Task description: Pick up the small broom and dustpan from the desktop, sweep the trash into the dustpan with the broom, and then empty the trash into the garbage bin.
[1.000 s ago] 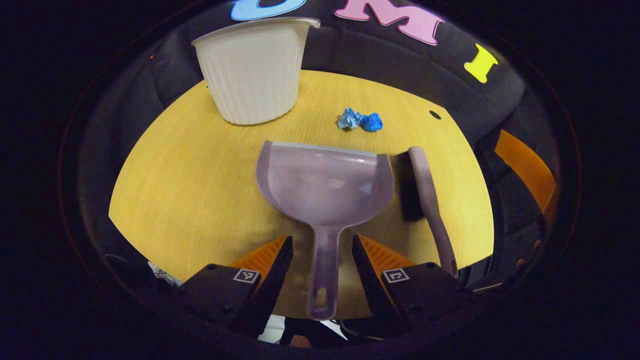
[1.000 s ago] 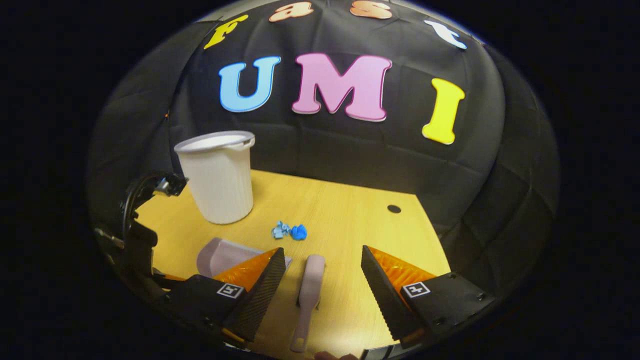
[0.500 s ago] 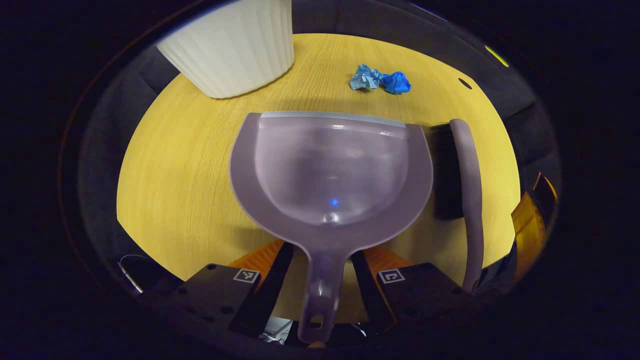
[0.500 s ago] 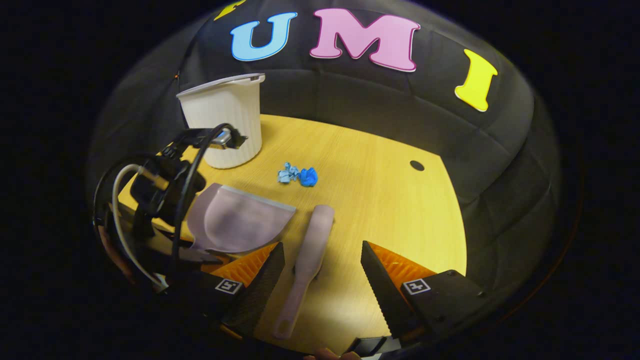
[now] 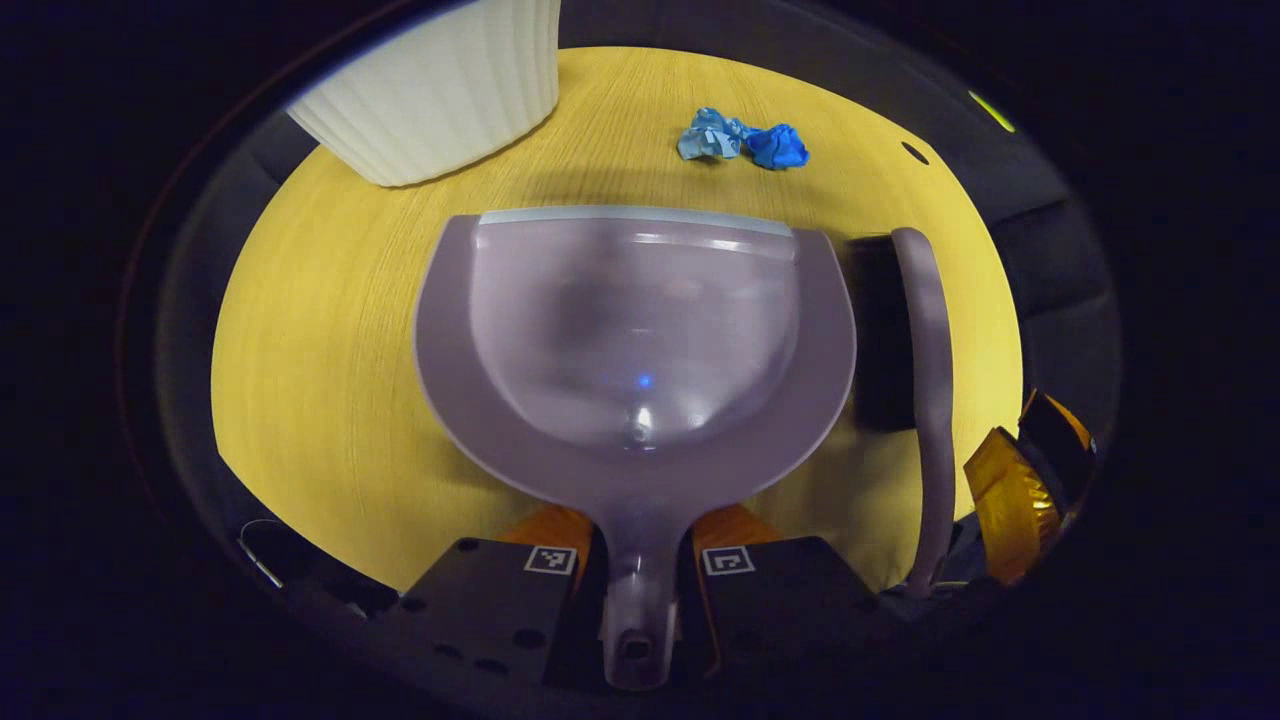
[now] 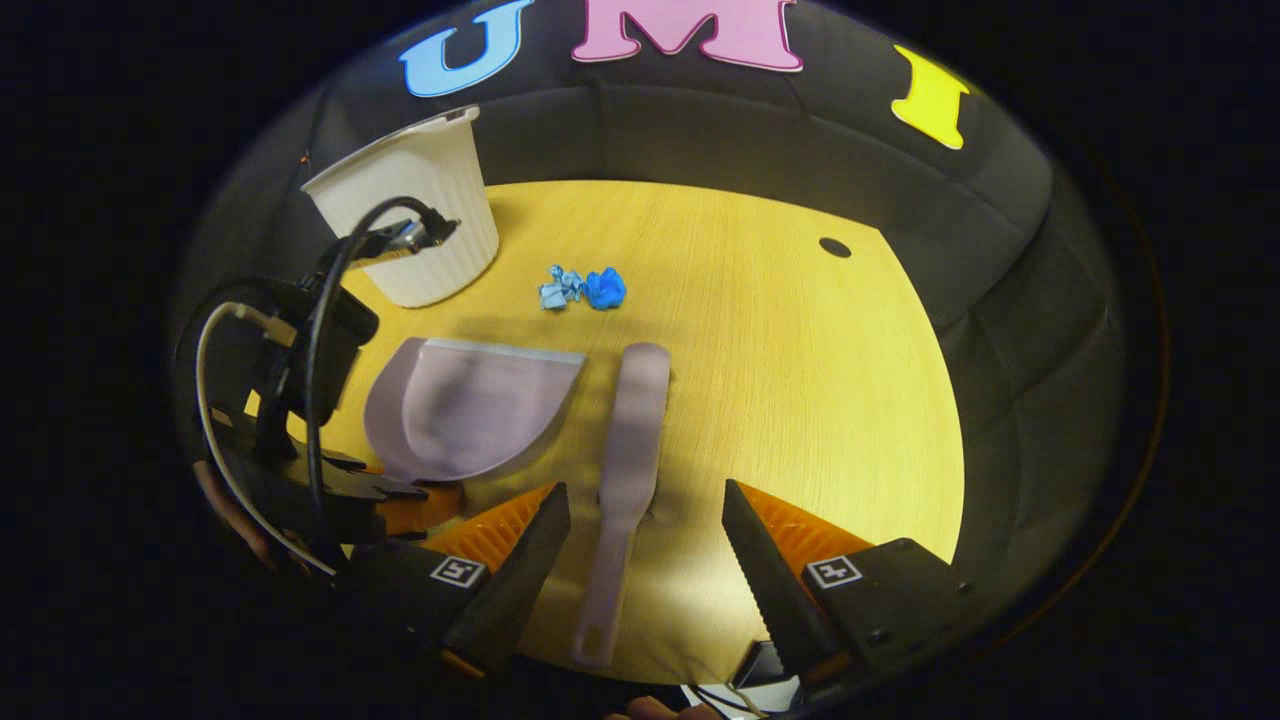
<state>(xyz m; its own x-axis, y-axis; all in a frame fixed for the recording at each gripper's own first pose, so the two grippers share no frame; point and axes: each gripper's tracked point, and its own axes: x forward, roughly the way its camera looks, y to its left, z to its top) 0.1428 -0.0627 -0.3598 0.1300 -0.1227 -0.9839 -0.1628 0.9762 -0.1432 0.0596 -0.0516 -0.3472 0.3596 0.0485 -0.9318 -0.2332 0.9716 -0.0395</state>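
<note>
Left hand-held gripper clamps the dustpan handle on the bench.
Right hand-held gripper hangs wide open, broom handle between its fingers, untouched.

The table is a yellow wood-grain top with a small dark hole near its far right corner. Sitting on it: a white ribbed bin at the far left, and everything else lines up off that. Two crumpled blue paper bits lie just right of the bin. The dustpan sits on the near side of the bin, and the broom lies right beside the dustpan, farther from the bin.
</note>
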